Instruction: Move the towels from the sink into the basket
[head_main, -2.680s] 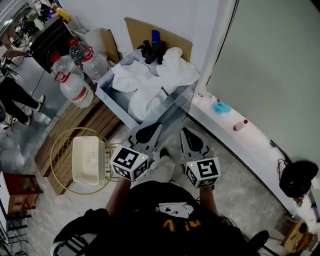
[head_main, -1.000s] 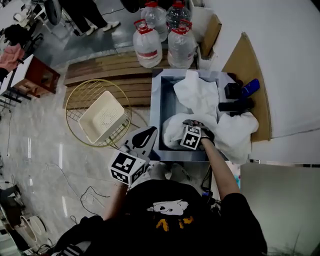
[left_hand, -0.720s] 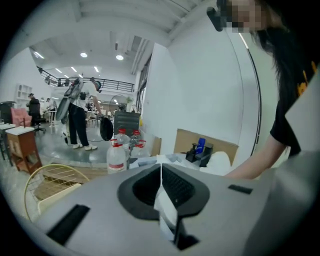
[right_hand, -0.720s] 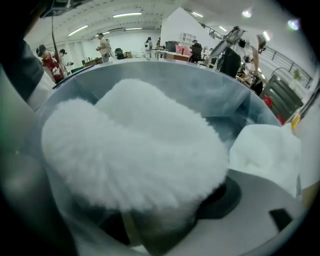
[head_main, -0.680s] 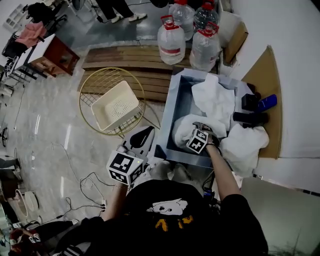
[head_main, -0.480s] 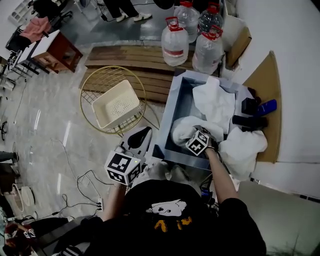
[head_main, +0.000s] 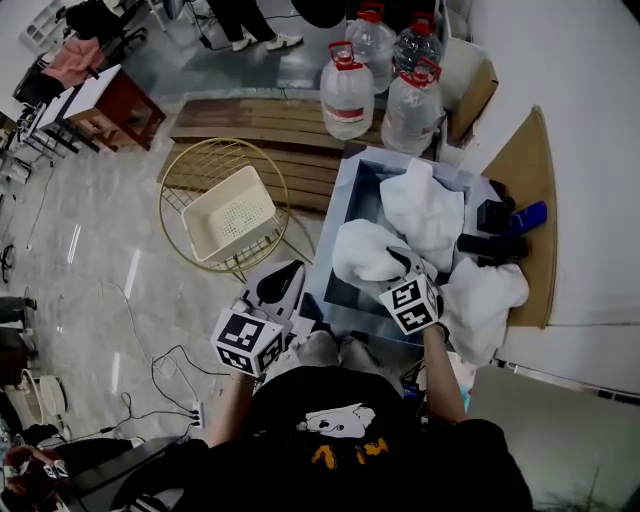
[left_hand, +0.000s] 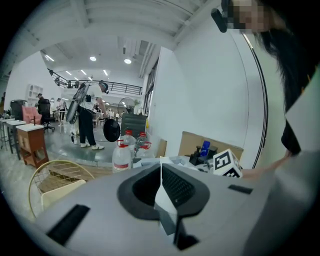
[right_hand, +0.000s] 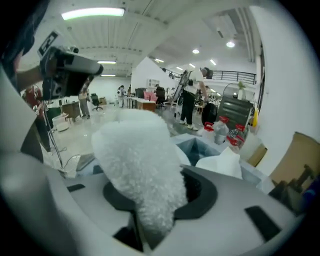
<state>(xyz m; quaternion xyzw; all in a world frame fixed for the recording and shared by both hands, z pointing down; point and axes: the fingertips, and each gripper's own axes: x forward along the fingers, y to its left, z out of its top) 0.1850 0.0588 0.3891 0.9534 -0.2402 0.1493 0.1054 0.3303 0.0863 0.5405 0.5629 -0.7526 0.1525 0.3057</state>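
Observation:
A grey metal sink (head_main: 345, 185) holds white towels. My right gripper (head_main: 398, 262) is closing its jaws on one fluffy towel (head_main: 365, 250) and holds it up over the sink's near left side. In the right gripper view that towel (right_hand: 140, 160) bulges out from between the jaws of my right gripper (right_hand: 150, 222). A second towel (head_main: 425, 205) lies in the sink and a third towel (head_main: 488, 298) hangs over its right edge. The cream basket (head_main: 228, 212) sits in a gold wire frame (head_main: 190, 165) on the floor to the left. My left gripper (head_main: 281, 282) hangs shut and empty between basket and sink, jaws together (left_hand: 161, 197).
Large water bottles (head_main: 347, 95) stand behind the sink on a wooden pallet (head_main: 250, 120). Dark and blue items (head_main: 505, 222) lie on cardboard (head_main: 530, 170) at the right. A red stool (head_main: 110, 105) and floor cables (head_main: 170, 365) are at the left.
My right gripper has closed on the towel in the sink and raised it toward the near left edge. The left gripper has stayed put.

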